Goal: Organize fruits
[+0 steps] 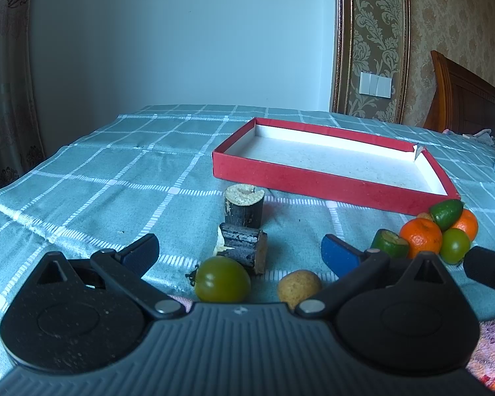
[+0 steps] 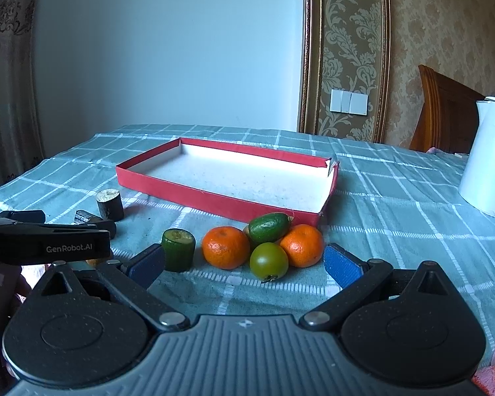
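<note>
Left wrist view: left gripper (image 1: 240, 251) at the bottom of the frame, jaws spread wide, nothing between the blue pads (image 1: 338, 253). Just ahead of it, lower centre, a green tomato (image 1: 222, 279) and a small tan round fruit (image 1: 298, 287) sit on the teal checked tablecloth (image 1: 115, 178). Above the tomato, centre frame, two dark cane pieces: one lying on its side (image 1: 244, 247), one standing upright (image 1: 244, 209) right behind it. Red shallow box (image 1: 313, 183) with white inside occupies centre right, nothing in it. At right edge, near the box's front corner, a cluster: two mandarins (image 1: 422, 237), an oval green fruit (image 1: 446, 213) resting on top, a round green fruit (image 1: 454, 245) in front, and a cut green cylinder piece (image 1: 390, 244) just left of them. Part of the right gripper shows at the far right edge. Right wrist view: right gripper (image 2: 244, 264) at bottom, jaws likewise spread, holding nothing; the cluster lies between and just beyond its fingertips, lower centre. Left gripper's black body enters at middle left. A white kettle (image 2: 486, 165) stands at right edge, well apart from the fruit.
</note>
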The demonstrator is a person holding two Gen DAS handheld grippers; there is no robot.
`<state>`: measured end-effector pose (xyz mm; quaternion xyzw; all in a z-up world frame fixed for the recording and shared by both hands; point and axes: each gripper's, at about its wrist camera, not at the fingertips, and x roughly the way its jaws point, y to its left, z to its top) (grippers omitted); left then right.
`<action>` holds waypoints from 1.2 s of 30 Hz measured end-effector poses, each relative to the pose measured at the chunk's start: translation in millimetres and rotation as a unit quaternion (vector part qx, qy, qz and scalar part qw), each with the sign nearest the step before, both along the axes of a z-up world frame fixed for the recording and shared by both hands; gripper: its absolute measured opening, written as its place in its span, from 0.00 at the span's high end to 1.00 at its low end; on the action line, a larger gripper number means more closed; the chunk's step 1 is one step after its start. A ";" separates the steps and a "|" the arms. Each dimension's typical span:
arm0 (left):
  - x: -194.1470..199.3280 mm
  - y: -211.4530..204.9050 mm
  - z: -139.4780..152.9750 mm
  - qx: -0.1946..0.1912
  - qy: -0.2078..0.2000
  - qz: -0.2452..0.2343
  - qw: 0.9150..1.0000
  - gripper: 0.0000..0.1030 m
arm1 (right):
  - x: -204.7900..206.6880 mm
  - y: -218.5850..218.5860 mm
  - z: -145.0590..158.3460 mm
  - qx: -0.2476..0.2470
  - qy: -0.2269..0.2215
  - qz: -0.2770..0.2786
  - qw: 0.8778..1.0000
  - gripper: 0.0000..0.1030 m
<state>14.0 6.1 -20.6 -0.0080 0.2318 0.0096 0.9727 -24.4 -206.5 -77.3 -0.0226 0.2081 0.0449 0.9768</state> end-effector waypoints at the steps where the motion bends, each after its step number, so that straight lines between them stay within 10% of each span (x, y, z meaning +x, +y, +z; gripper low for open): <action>1: 0.0 0.1 0.0 0.000 0.000 0.000 1.000 0.00 | -0.2 0.3 0.4 -0.001 -0.001 0.001 1.000 0.00; 21: -0.8 -0.5 0.7 -0.004 -0.001 -0.001 1.000 0.00 | -1.5 -0.9 -2.8 -0.023 -0.011 0.028 0.999 0.01; 36: 1.6 3.3 0.6 -0.015 0.003 -0.012 1.000 0.00 | 39.3 -23.5 -14.5 -0.039 0.043 0.082 0.995 0.60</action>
